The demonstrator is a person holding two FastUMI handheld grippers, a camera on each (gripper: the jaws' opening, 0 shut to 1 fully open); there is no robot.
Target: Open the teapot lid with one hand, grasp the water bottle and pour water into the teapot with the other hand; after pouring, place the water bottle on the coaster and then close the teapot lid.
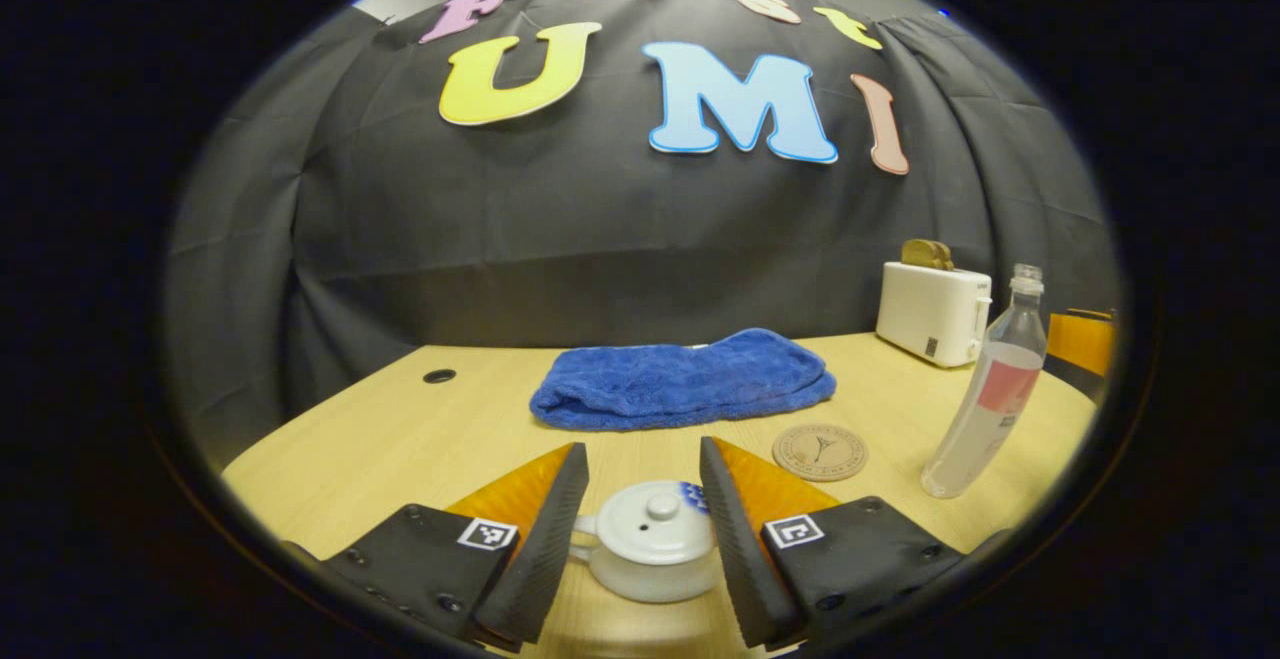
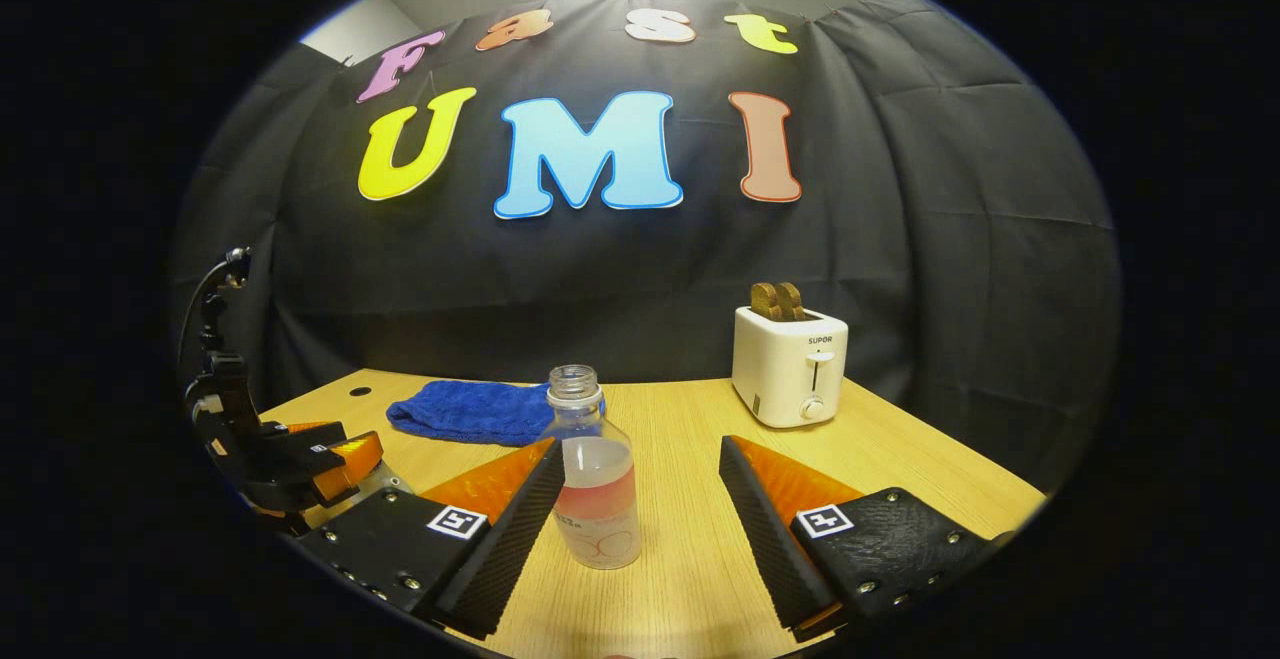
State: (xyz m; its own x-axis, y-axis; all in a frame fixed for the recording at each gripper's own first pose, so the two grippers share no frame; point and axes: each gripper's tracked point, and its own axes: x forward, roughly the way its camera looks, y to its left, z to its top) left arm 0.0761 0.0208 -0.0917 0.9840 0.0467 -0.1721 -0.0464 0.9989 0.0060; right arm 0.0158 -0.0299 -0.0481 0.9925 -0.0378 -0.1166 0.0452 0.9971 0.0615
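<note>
With the left gripper (image 1: 643, 519) spread either side of the teapot (image 1: 650, 551) near the table's (image 1: 400, 439) front edge, we should centre on the lid's knob (image 1: 661, 506) and pinch, while the right gripper (image 2: 635, 514), also spread, brackets the water bottle (image 2: 592, 479) untouched.

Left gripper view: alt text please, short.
The open left claw hovers around a white teapot with its lid on, fingers apart and not touching it. On the wooden table beyond lie a round coaster, an uncapped water bottle, a blue towel and a white toaster.
</note>
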